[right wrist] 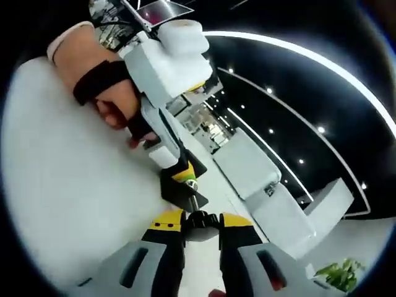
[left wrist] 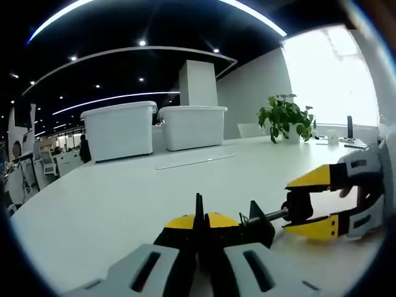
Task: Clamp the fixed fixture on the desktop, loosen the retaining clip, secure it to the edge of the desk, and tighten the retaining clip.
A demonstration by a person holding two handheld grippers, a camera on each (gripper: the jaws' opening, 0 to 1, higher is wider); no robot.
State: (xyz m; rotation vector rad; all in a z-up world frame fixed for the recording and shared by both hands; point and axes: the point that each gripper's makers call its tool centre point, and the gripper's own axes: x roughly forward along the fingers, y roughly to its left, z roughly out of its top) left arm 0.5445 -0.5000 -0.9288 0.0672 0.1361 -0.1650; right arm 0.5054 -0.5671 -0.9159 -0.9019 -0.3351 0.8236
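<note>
A: Step?
B: Loosening the retaining clip, I'd say. Left gripper (left wrist: 199,230) is clenched on the black fixture (left wrist: 247,228), which sits right between its 2 jaws on the white desk (left wrist: 111,204).
A: Right one?
B: Right gripper (right wrist: 199,224) has its 2 jaws closed on the black knob (right wrist: 199,219) at the end of the fixture's screw (right wrist: 193,197); the fixture body lies just beyond its fingertips.
A: Next?
B: Probably turn the knob to open the clamp while the left holds firm, then carry it to the desk edge.
</note>
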